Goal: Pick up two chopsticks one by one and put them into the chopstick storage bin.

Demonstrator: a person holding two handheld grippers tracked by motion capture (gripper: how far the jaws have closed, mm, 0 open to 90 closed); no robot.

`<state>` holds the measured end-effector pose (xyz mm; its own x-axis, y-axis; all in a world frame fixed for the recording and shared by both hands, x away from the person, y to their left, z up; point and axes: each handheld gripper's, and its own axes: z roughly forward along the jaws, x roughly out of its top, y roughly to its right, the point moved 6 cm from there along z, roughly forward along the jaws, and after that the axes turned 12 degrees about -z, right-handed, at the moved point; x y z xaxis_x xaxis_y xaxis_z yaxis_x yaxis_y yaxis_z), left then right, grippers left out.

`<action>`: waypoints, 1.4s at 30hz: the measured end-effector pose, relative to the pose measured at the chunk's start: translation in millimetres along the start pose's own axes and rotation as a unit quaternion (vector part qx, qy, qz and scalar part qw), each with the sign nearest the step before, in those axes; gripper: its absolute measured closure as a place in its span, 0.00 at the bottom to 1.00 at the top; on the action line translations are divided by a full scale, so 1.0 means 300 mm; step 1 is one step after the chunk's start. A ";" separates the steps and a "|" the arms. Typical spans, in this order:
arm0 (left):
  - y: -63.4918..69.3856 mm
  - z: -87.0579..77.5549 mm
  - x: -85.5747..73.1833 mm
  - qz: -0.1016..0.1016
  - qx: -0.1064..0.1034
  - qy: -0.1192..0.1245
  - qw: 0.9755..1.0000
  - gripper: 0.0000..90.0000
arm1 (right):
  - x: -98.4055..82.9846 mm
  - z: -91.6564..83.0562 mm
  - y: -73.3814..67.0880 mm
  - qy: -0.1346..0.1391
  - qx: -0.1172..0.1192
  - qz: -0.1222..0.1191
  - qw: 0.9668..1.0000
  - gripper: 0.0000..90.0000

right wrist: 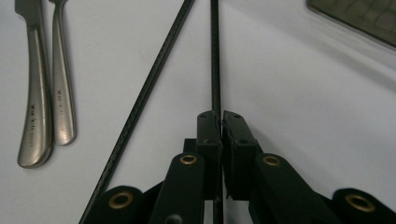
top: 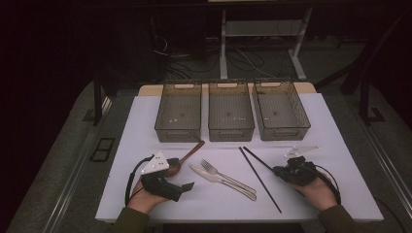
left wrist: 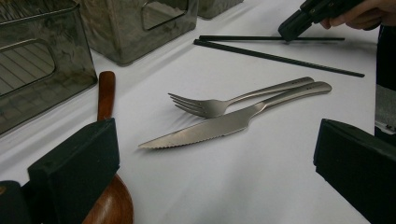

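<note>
In the right gripper view, one black chopstick is seen pinched between the pressed-together jaws of the right gripper, running straight up from them to the top edge of the frame, while the second chopstick lies free on the white table, slanting away just left of the jaws. In the high view, the right gripper is placed at the lower right of the frame, over the near part of the held chopstick. The left gripper, at the lower left, is held with its jaws spread wide and nothing between them, beside a wooden spoon, with a fork and a knife lying between the two grippers.
</note>
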<state>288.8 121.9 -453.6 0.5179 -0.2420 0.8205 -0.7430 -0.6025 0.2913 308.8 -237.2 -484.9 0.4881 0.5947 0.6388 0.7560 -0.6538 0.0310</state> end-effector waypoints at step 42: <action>-0.010 0.004 -0.017 0.010 -0.005 -0.006 1.000 0.00 | 0.139 -0.162 0.007 0.106 0.011 -0.005 0.994 0.94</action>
<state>289.0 124.1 -459.3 0.5085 -0.2635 0.8198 -0.7571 -0.5903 0.2799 309.6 -236.5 -420.7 0.3793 0.4880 0.7862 0.7709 -0.6366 0.0232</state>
